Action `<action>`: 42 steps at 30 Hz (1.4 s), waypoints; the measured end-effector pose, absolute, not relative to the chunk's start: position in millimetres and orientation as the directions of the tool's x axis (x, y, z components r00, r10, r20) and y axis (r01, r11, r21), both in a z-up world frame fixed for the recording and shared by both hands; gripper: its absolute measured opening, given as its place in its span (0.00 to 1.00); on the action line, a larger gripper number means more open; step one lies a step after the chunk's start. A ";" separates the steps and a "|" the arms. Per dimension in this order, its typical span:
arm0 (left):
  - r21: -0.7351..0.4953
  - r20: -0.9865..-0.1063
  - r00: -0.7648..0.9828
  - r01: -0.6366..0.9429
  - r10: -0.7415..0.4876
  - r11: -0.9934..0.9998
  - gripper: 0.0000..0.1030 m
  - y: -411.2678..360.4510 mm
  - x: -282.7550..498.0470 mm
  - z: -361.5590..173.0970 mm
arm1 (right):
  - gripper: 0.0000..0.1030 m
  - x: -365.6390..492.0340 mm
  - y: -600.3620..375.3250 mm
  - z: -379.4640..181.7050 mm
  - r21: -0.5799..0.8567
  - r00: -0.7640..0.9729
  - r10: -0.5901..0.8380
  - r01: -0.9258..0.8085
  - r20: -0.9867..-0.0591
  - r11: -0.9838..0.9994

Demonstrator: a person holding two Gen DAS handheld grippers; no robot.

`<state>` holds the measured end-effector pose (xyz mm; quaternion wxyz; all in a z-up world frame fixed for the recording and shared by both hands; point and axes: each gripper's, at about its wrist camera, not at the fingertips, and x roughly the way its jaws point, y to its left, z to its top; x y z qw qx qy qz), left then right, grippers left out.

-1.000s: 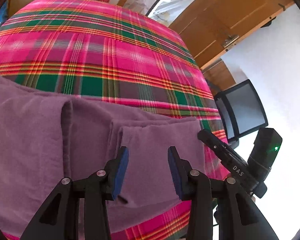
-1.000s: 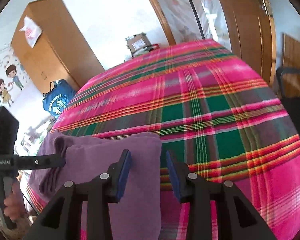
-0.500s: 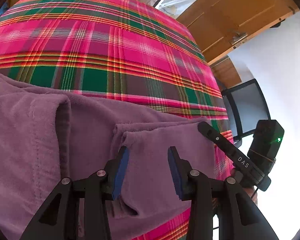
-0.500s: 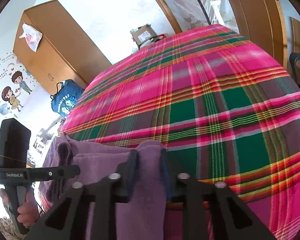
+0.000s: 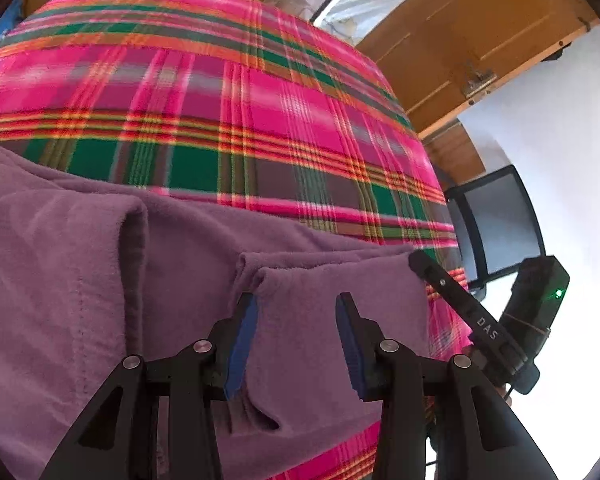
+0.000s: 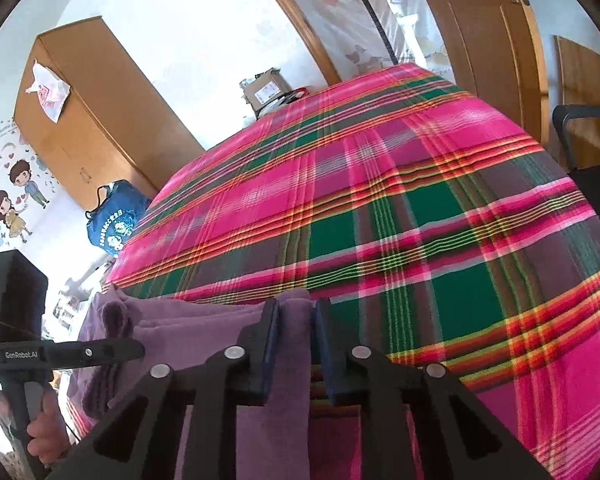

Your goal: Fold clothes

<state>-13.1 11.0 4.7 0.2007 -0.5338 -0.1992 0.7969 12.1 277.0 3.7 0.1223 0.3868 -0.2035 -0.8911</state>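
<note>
A purple fleece garment (image 5: 80, 280) lies in folds along the near edge of a bed with a pink and green plaid cover (image 5: 220, 100). My left gripper (image 5: 296, 320) stands open just above a folded flap, blue pads well apart and pressing nothing. In the right wrist view, my right gripper (image 6: 296, 320) pinches the garment's right corner (image 6: 296, 308) between its pads, and its jaws are opening slightly. The rest of the garment (image 6: 180, 320) spreads left toward the left gripper's finger (image 6: 80, 354), which a hand (image 6: 44, 436) holds.
The plaid cover (image 6: 380, 200) stretches far beyond the garment. A wooden wardrobe (image 6: 80, 100), a blue bag (image 6: 116, 216) and a cardboard box (image 6: 266, 88) stand past the bed. A wooden door (image 5: 460, 40) and a dark screen (image 5: 500, 224) are on the right.
My right gripper has closed on the garment's right corner, which bunches up between its pads. The left gripper has stayed open in the same spot.
</note>
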 end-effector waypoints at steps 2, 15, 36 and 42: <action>-0.530 -0.766 -0.365 -0.107 0.529 -0.841 0.41 9.5 -10.2 9.1 | 0.23 20.7 275.8 10.2 0.429 -0.696 -0.340 0.050 -0.633 -0.902; -0.502 -0.793 -0.302 -0.167 0.529 -0.849 0.41 23.0 23.6 4.9 | 0.31 78.7 223.9 10.3 0.238 -0.661 -0.348 0.254 -0.665 -0.937; -0.456 -0.821 -0.296 -0.174 0.488 -0.873 0.41 20.0 44.5 -1.9 | 0.36 106.5 208.0 14.6 0.174 -0.684 -0.305 0.255 -0.663 -0.951; -0.459 -0.820 -0.296 -0.173 0.491 -0.871 0.41 17.3 45.7 -2.2 | 0.36 106.3 213.4 6.5 0.207 -0.674 -0.318 0.242 -0.667 -0.948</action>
